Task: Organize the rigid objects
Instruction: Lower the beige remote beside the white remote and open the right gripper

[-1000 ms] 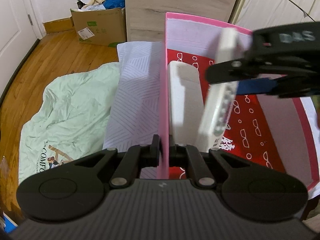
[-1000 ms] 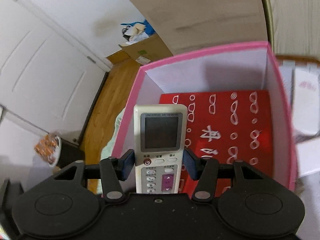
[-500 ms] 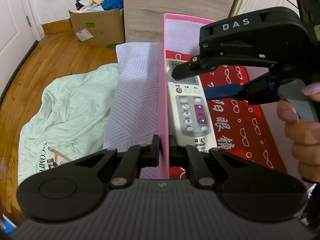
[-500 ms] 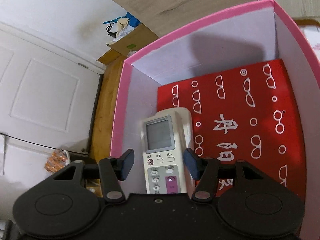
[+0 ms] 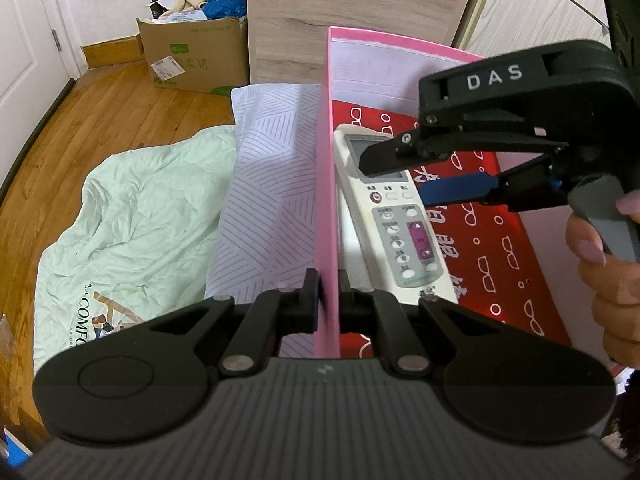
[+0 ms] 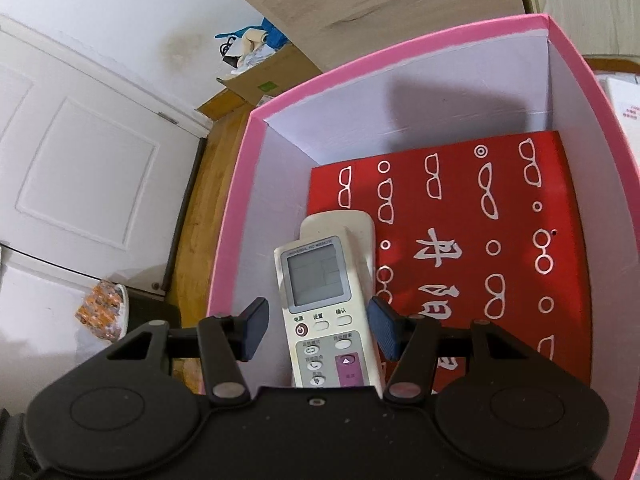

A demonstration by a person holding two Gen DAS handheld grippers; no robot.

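Note:
A pink box with white inner walls and a red patterned floor stands on the bed. My left gripper is shut on the box's left wall. A white remote with a screen lies inside the box on top of a second white remote, along the left wall; it also shows in the left wrist view. My right gripper is open above the remote, its blue pads apart on either side and not touching it. It also shows in the left wrist view.
The box's pink rim surrounds the right gripper. A striped pillow and a pale green quilt lie left of the box. A cardboard box stands on the wood floor by a wooden cabinet.
My right gripper lowered the remote into the box, laid it on the other remote and opened, then drew back a little. My left gripper kept its hold on the wall.

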